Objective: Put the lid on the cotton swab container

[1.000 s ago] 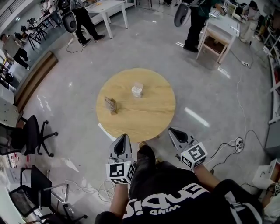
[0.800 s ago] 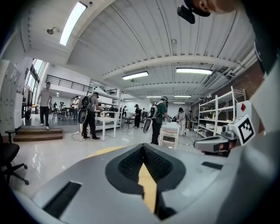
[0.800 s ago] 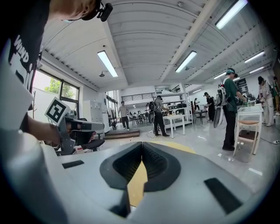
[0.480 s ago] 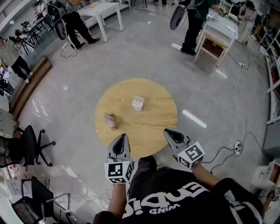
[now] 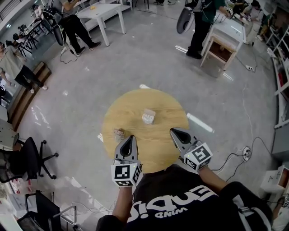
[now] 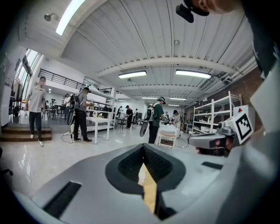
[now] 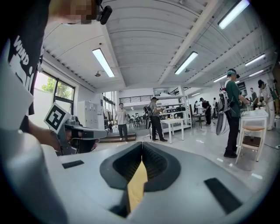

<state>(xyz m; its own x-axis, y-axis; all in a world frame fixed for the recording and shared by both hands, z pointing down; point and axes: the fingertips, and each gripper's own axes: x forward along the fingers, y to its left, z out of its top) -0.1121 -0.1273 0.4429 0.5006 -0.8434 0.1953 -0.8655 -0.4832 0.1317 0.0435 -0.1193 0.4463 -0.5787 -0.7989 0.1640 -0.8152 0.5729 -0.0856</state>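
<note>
Both your claws are out in front of you over the near side of the round wooden counter (image 5: 135, 103). Your left claw (image 5: 128, 138) is clamped fully together: its own view shows the two pads meeting in one line, nothing between them, with only a sliver of wood grain showing below. Your right claw (image 5: 174, 132) is the same, pressed tight and empty, pointing out across the room.

The cotton swab container (image 5: 148, 116), a small pale box, sits near the middle of the counter. It is beyond both claws, between them and apart from each. A small brown piece (image 5: 119, 134) lies on the near left part of the counter, just beside the tip of your left claw. It is too small here to say what it is, or whether the claw touches it.

From the left gripper view you can see your right claw off to the side with its marker cube, and the right gripper view shows the left one likewise.

Around you is a shiny grey floor (image 5: 135, 63). There is an office chair (image 5: 29, 158) at the left, a white table (image 5: 97, 11) further off, and a person (image 5: 198, 27) standing at the far side.
</note>
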